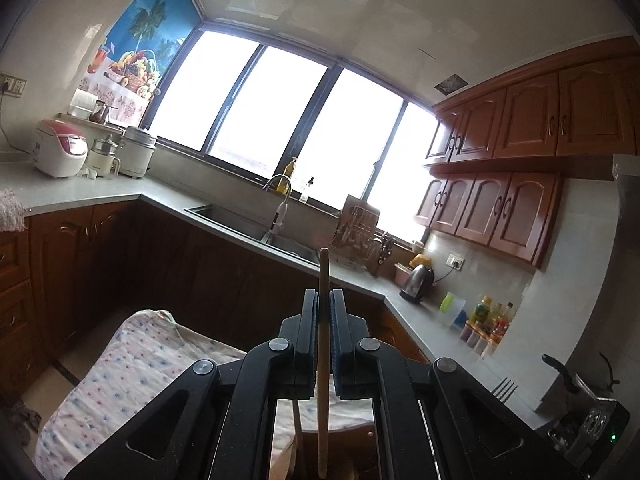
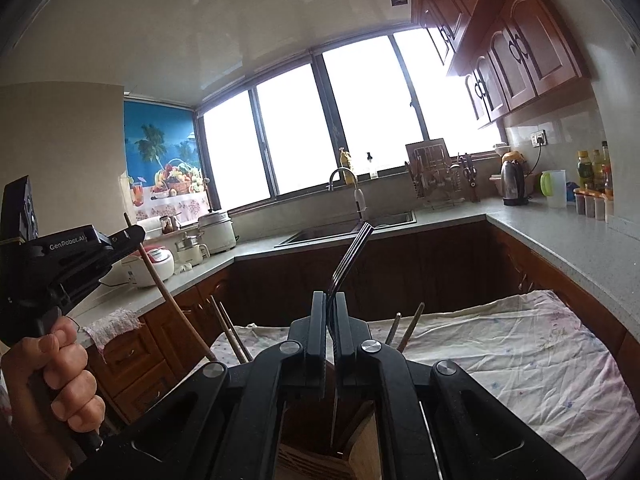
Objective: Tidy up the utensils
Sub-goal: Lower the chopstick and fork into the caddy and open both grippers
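My left gripper (image 1: 324, 294) is shut on a long wooden stick (image 1: 323, 360) that stands upright between the pads. In the right wrist view the same left gripper (image 2: 134, 235) is at the left, with the wooden stick (image 2: 168, 292) slanting down toward the table. My right gripper (image 2: 330, 296) is shut on a metal fork (image 2: 352, 252), tines up. The fork's handle runs down toward a wooden utensil holder (image 2: 304, 466) just below the jaws. Several sticks (image 2: 230, 332) rise from around the holder. Fork tines (image 1: 505, 389) also show low right in the left wrist view.
The table under both grippers carries a floral cloth (image 2: 500, 344). A person's hand (image 2: 52, 380) grips the left gripper's handle. Grey counters ring the room, with a sink (image 2: 352, 226), a dish rack (image 2: 434, 176), a kettle (image 2: 514, 178) and a rice cooker (image 1: 60, 152).
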`<action>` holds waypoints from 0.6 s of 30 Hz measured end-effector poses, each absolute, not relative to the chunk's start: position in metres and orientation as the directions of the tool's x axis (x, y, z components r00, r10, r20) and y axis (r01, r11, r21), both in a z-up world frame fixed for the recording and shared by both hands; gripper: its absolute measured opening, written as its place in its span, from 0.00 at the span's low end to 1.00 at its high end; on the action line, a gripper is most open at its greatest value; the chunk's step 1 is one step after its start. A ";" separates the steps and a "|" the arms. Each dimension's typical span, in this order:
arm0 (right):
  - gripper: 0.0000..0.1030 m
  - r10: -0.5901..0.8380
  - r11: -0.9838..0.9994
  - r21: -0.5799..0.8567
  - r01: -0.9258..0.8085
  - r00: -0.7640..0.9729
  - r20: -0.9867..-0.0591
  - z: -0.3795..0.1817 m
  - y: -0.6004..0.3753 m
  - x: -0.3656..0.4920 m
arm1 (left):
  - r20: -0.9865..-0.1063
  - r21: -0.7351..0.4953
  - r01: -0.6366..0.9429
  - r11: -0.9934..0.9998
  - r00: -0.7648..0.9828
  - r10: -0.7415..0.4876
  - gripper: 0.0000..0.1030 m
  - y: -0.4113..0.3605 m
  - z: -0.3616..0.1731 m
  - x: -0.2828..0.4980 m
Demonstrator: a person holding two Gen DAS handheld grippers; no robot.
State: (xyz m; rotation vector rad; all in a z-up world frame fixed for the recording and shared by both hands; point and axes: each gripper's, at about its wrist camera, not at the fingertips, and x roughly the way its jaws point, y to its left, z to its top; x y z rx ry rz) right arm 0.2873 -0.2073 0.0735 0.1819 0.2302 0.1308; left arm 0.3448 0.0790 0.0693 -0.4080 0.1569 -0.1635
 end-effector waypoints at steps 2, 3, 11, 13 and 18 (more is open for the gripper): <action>0.03 0.148 0.977 0.186 -0.107 0.963 -0.224 0.064 -0.207 0.289 | -0.128 -0.413 0.125 0.902 0.973 -0.194 0.03 0.073 0.053 0.353; 0.03 0.146 0.978 0.180 -0.105 0.962 -0.232 0.059 -0.206 0.289 | -0.142 -0.411 0.117 0.904 0.971 -0.190 0.03 0.070 0.047 0.356; 0.03 0.177 0.970 0.217 -0.113 0.935 -0.306 0.036 -0.211 0.289 | -0.250 -0.380 0.093 0.920 0.947 -0.199 0.04 0.050 0.002 0.383; 0.03 0.191 0.965 0.235 -0.116 0.926 -0.326 0.031 -0.212 0.289 | -0.274 -0.374 0.102 0.922 0.938 -0.215 0.04 0.050 -0.001 0.387; 0.03 0.237 0.949 0.292 -0.121 0.884 -0.403 0.019 -0.218 0.299 | -0.323 -0.339 0.109 0.934 0.920 -0.224 0.05 0.043 -0.009 0.392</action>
